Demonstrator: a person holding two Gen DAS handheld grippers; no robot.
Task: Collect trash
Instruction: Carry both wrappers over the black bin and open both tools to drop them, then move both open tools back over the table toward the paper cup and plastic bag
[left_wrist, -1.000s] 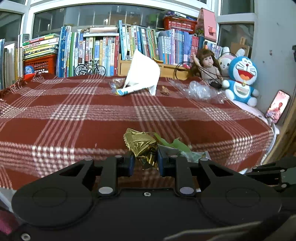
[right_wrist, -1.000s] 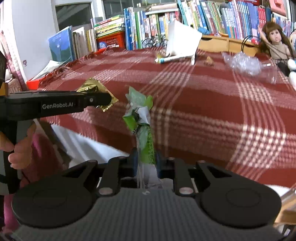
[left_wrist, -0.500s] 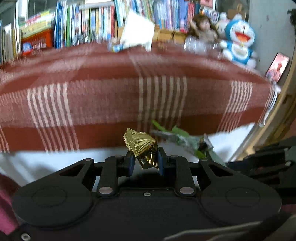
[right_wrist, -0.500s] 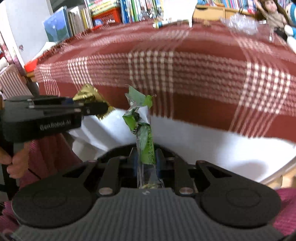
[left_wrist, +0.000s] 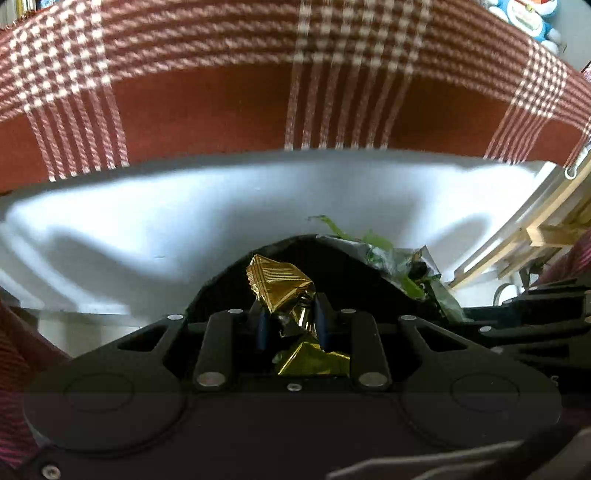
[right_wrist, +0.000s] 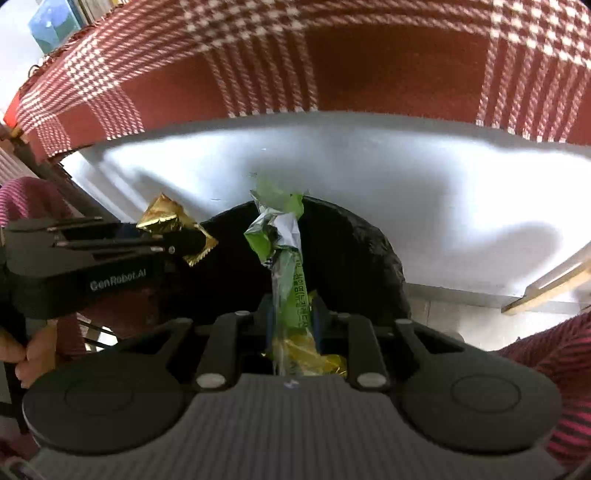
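My left gripper (left_wrist: 290, 321) is shut on a crumpled gold foil wrapper (left_wrist: 280, 288), which also shows in the right wrist view as the gold wrapper (right_wrist: 173, 221) at the left gripper's tip (right_wrist: 177, 242). My right gripper (right_wrist: 293, 321) is shut on a long green snack wrapper (right_wrist: 286, 258); from the left wrist view that green wrapper (left_wrist: 391, 262) appears at the right. Both pieces hang over the dark mouth of a black bin bag (right_wrist: 354, 251), seen as a black bag (left_wrist: 229, 280) just below the bed's edge.
The red plaid blanket (left_wrist: 221, 103) drapes over a white sheet (left_wrist: 184, 221) above the bin. A wooden frame (left_wrist: 546, 236) stands at the right. A hand (right_wrist: 22, 354) holds the left gripper's handle, and pink striped sleeves (right_wrist: 565, 362) sit at both sides.
Both grippers have dropped from above the bed top to below its edge, still holding their wrappers. The black bin bag has come into view beneath them.
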